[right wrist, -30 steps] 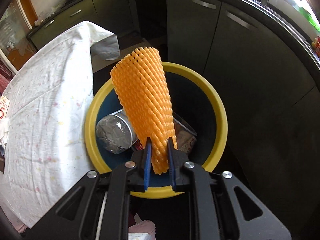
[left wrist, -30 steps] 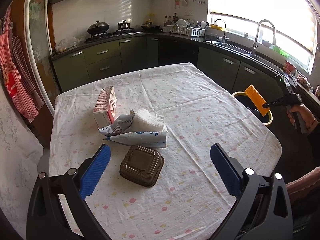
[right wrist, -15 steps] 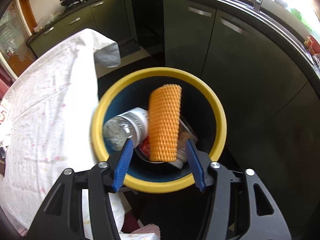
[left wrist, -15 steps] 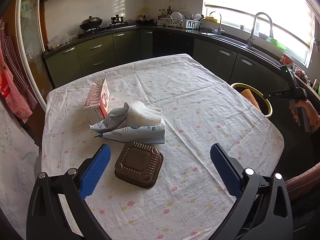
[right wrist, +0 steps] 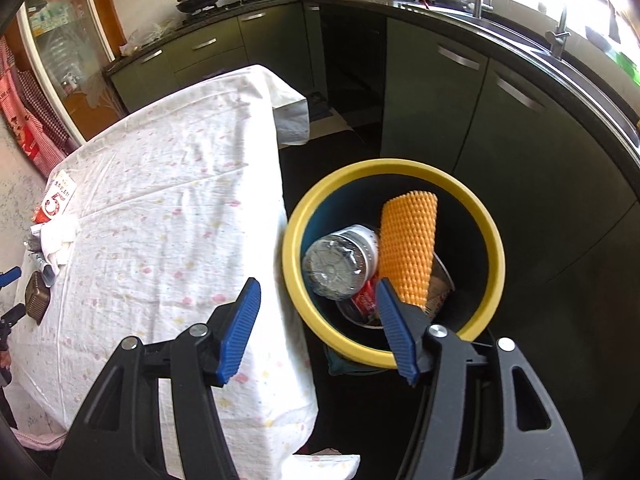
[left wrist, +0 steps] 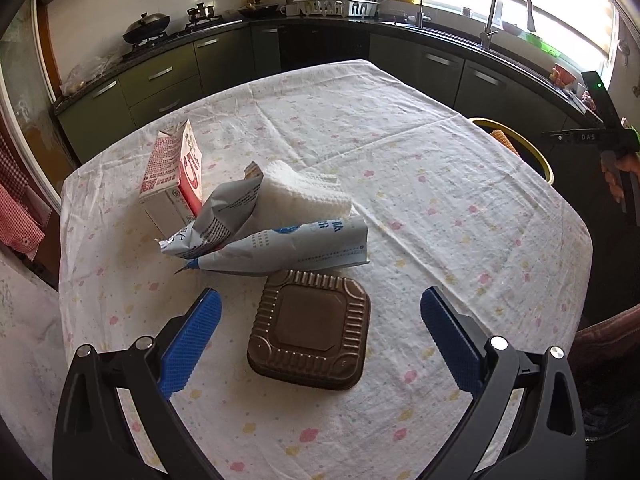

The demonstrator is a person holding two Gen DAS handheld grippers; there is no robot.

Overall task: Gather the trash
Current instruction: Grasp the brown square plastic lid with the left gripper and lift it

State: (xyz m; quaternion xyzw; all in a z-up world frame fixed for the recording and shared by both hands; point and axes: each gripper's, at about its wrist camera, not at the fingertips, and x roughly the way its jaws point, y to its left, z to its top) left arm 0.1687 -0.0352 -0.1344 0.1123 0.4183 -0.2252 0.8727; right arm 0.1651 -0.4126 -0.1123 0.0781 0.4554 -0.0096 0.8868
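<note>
On the table (left wrist: 420, 184) lie a brown ribbed plastic container (left wrist: 310, 328), a crumpled grey-blue wrapper (left wrist: 280, 244), a white cloth (left wrist: 304, 196) and a red and white carton (left wrist: 176, 176). My left gripper (left wrist: 320, 294) hovers open just above the brown container, touching nothing. Beside the table stands a yellow-rimmed bin (right wrist: 492, 248) with an orange foam net (right wrist: 408, 248), a clear plastic bottle (right wrist: 340, 264) and a red can (right wrist: 364, 300) inside. My right gripper (right wrist: 317, 282) hangs above the bin's near rim. Its jaws are opening, with nothing between them.
Dark green cabinets (right wrist: 440, 100) run behind the bin, with a sink and tap (left wrist: 504, 8) under the window. The tablecloth's edge (right wrist: 296, 280) hangs close to the bin. A hand (left wrist: 618, 176) holds the right gripper at the far right of the left wrist view.
The right gripper opened and let go of the orange foam net, which dropped into the bin, then pulled up and back. The left gripper came lower and closer to the brown container.
</note>
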